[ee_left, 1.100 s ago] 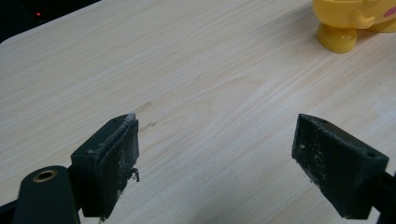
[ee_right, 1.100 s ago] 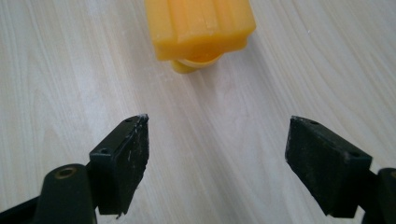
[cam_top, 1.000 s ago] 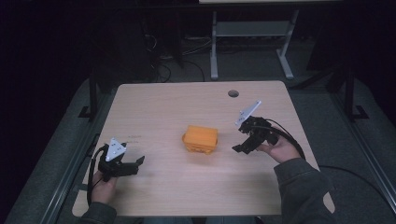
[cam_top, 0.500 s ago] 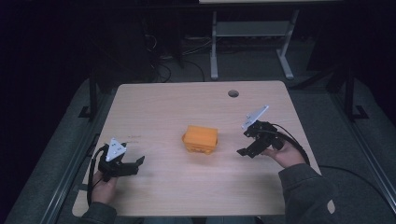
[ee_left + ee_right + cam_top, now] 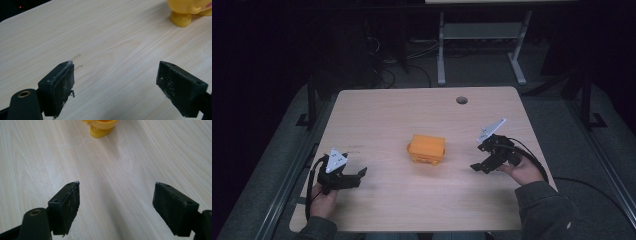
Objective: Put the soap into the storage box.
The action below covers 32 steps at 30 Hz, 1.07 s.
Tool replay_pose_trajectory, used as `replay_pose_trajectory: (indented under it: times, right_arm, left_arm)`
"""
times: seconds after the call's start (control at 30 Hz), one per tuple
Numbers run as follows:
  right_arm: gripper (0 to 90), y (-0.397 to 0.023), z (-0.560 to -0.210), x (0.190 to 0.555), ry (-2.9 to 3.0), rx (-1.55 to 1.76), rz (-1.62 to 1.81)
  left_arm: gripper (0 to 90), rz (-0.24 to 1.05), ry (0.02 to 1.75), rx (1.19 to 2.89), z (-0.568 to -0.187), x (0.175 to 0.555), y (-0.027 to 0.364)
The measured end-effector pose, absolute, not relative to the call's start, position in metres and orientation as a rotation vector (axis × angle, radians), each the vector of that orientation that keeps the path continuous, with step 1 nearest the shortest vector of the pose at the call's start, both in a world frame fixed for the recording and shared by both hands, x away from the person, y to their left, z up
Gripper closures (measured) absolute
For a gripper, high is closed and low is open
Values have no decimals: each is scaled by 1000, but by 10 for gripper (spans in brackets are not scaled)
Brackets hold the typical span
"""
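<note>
Two grippers are up over the pale wooden surface [image 5: 422, 200], and one orange-yellow toy [image 5: 427, 148] sits right in the middle between them. On the person's left, the left gripper [image 5: 357, 175] hangs near the front-left corner, held in the left hand [image 5: 323, 196], its grey three-cornered plate on top. Jaws spread wide there, nothing between them: in the left gripper view you see bare wood grain through the gap, with two faint scuff marks [image 5: 78, 61] on the wood just past the left jaw, and the toy's rounded yellow foot [image 5: 180, 18] peeking in at the top right, well apart from the tips.

Over on the other side, the right gripper [image 5: 478, 167] sits in the right hand [image 5: 523, 172], tilted, nose pointing down and in toward the toy. Its cable [image 5: 532, 155] loops back over the wrist. Jaws released here too, wide apart and empty; the right gripper view looks straight down the gap to the toy's yellow base [image 5: 101, 127] at the top edge, still clear of the jaws.

Toy is untouched, resting flat on the surface, closer to the right gripper than the left. A round cable hole [image 5: 461, 100] shows near the far edge.
</note>
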State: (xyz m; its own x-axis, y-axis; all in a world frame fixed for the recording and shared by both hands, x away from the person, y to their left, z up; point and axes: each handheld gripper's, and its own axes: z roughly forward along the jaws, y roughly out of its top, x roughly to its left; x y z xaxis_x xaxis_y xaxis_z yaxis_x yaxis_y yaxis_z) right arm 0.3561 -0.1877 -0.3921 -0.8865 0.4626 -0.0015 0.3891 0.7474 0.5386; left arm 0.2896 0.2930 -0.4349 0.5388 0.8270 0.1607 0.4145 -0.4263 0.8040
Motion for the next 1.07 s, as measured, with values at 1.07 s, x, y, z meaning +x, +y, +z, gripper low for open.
replay_pose_trajectory:
  times: [1.07]
  right_arm:
    - [144, -248, -437, 276, 2588, 951, 973]
  left_arm:
    - [141, 717, 1001, 2054, -437, 290, 291]
